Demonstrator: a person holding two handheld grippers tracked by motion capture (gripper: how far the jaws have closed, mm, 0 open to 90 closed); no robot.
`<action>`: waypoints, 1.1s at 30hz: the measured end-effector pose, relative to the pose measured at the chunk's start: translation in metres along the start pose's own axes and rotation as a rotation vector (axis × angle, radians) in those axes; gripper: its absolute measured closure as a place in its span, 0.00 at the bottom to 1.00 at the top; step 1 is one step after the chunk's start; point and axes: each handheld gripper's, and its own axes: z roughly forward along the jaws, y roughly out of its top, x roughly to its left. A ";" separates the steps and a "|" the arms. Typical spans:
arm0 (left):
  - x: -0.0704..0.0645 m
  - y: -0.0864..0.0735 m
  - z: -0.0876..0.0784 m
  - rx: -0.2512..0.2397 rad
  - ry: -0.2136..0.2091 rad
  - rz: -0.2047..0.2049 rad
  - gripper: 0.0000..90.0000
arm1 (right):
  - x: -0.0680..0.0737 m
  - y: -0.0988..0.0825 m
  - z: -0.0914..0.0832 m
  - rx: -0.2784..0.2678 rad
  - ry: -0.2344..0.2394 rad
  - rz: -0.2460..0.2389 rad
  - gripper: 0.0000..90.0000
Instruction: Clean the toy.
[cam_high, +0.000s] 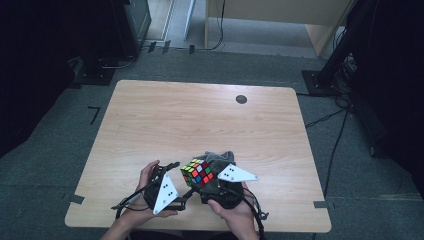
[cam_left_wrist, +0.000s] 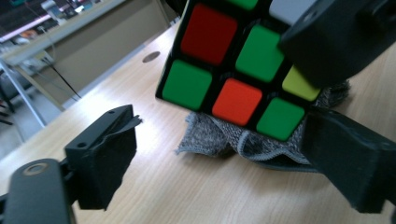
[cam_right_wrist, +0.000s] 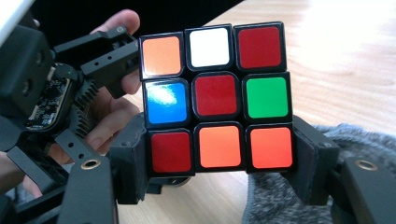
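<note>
Right tool (cam_right_wrist: 219, 172) grips cube (cam_right_wrist: 215, 98); left tool (cam_left_wrist: 224, 154) gapes empty; its view shows grey cloth (cam_left_wrist: 210, 137) beneath.

light wood table (cam_high: 150, 125) with rounded corners on grey carpet (cam_high: 55, 145). a small dark round disc (cam_high: 241, 99) lies near the table's far edge, right of centre. black tape marks (cam_high: 93, 113) sit on the carpet. cables (cam_high: 332, 150) trail across the floor at right. a pale wooden cabinet (cam_high: 280, 15) stands beyond.

The cube (cam_high: 197, 172) sits between the claws, above the cloth (cam_high: 218, 158) on the table (cam_high: 200, 115).
</note>
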 end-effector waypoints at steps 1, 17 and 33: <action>-0.001 0.000 0.000 -0.006 0.002 0.004 0.14 | 0.000 0.000 0.001 0.006 0.003 0.006 0.38; -0.005 -0.004 -0.001 -0.006 0.005 0.060 0.36 | -0.001 -0.001 0.008 0.050 0.073 0.037 0.29; 0.039 -0.018 -0.013 -0.036 -0.032 -0.225 0.37 | -0.058 -0.034 0.023 0.184 -0.275 -0.005 0.41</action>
